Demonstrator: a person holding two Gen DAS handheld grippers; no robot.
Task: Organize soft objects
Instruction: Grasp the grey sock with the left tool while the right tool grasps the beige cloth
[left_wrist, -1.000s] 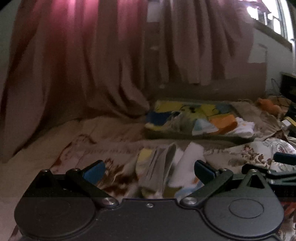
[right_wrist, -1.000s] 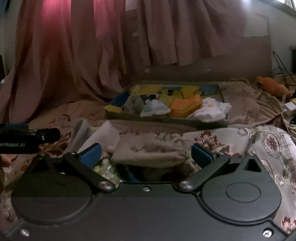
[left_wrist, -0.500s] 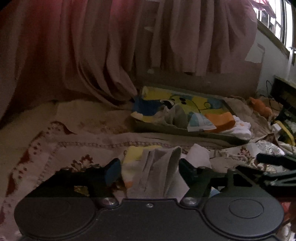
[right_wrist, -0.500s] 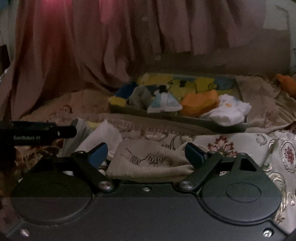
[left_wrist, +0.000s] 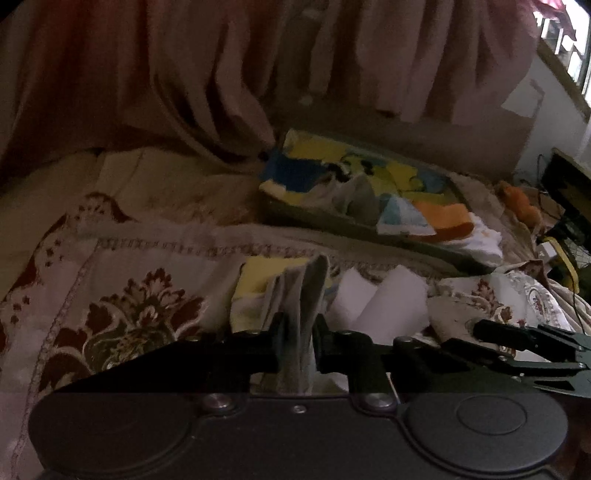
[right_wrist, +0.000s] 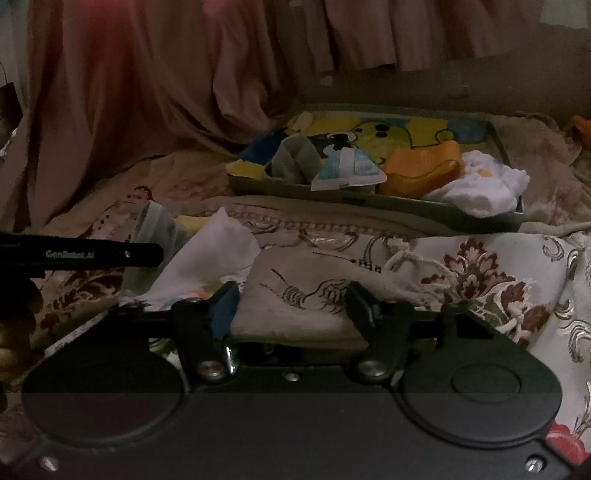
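1. The left gripper (left_wrist: 298, 339), at lower centre, clamps the grey sock (left_wrist: 303, 295).
2. The right gripper (right_wrist: 291, 306) brackets the drawstring pouch (right_wrist: 306, 288), jaws part-closed.
3. Lift the sock clear, then carry it to the tray (left_wrist: 332, 221) at upper right.

The left black two-finger gripper (left_wrist: 298, 345) is held low and level, its jaws drawn close together and pinched on a fold of grey fabric (left_wrist: 308, 295) that stands upright between them. The right black two-finger gripper (right_wrist: 291, 308) is held low at the left one's right side, its jaws partly closed with blue-padded fingertips (right_wrist: 224, 308) set against either side of a beige cloth pouch with a printed drawing (right_wrist: 303, 295); whether it is truly gripped cannot be told.
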